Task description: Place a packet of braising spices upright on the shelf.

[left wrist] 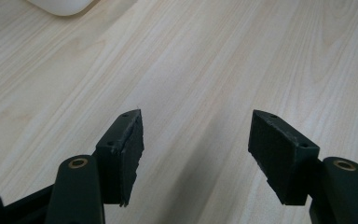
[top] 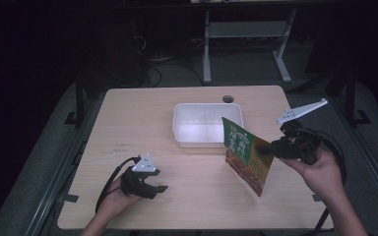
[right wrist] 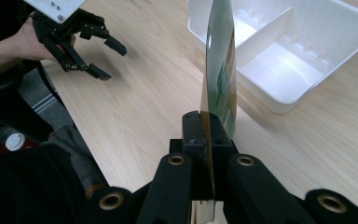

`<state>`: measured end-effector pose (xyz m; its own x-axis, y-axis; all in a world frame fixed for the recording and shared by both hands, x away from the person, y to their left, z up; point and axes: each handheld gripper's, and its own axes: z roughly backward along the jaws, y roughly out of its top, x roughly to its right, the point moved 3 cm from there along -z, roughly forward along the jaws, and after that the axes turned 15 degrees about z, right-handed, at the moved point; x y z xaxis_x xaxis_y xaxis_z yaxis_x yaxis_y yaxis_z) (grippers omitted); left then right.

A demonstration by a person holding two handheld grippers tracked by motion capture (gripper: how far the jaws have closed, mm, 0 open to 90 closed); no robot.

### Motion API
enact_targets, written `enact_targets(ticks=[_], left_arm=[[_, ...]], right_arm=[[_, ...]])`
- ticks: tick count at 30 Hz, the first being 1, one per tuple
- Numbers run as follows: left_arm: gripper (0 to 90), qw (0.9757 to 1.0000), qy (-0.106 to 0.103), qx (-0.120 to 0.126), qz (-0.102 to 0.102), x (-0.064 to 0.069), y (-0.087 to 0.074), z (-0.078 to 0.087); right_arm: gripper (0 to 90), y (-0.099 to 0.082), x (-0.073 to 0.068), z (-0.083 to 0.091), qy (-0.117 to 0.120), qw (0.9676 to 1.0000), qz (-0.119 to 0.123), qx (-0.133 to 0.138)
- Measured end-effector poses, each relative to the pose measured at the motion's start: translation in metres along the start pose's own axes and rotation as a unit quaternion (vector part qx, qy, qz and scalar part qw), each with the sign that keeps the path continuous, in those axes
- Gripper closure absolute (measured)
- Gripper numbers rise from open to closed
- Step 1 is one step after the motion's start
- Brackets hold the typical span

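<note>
The flat food packet point(top: 245, 153), green at the top and orange-brown toward the bottom, is held in the air above the right half of the worktop point(top: 128, 123), clear of the surface. In the high view it stands on edge and tilted, its upper corner overlapping the near right corner of the white tray point(top: 187, 115), its lower corner hanging toward the front of the worktop. The right claw point(top: 271, 149) grips it by its right edge. In the right gripper view the packet point(right wrist: 220, 70) is seen edge-on, rising from between the two black jaws, which are closed flat against both its faces; the right claw point(right wrist: 207, 140) is clamped on the packet with no visible gap.

The white tray sits at the middle of the worktop, toward the far side. A divider splits it into two compartments; both look empty in the right gripper view point(right wrist: 307, 70).

The left claw point(top: 156, 189) is at the front left of the worktop, well apart from the packet and the tray, held in the person's left hand point(top: 115, 196). In the left gripper view its jaws point(left wrist: 196, 154) stand wide apart over bare wood, with nothing between them. A rounded corner of the tray point(left wrist: 63, 5) shows at the top left of that view.
</note>
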<state>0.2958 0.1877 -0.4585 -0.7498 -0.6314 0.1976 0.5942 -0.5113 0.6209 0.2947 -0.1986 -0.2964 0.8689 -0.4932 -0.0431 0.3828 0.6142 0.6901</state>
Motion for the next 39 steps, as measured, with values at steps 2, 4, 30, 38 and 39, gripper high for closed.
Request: enact_targets(ticks=[2, 4, 30, 38, 39], left_arm=[[35.3, 1.0000, 0.000, 0.000, 0.001, 0.000, 0.000, 0.000], [35.1, 1.0000, 0.001, 0.001, 0.000, -0.001, 0.000, 0.001], [34.4, 0.9999, 0.004, 0.010, 0.001, -0.005, 0.000, 0.004], [34.3, 0.9999, 0.003, 0.012, 0.003, -0.005, 0.000, 0.005], [34.3, 0.9999, 0.003, 0.012, 0.003, -0.006, -0.001, 0.005]], right_arm=[[90.0, 0.002, 0.000, 0.001, -0.001, 1.0000, -0.001, -0.001], [90.0, 0.007, 0.002, 0.006, -0.005, 1.0000, 0.001, 0.000], [90.0, 0.068, 0.032, 0.024, -0.045, 0.9988, -0.004, 0.019], [90.0, 0.085, 0.039, 0.021, -0.057, 0.9982, -0.002, 0.017], [90.0, 0.086, 0.040, 0.020, -0.058, 0.9982, -0.002, 0.016]])
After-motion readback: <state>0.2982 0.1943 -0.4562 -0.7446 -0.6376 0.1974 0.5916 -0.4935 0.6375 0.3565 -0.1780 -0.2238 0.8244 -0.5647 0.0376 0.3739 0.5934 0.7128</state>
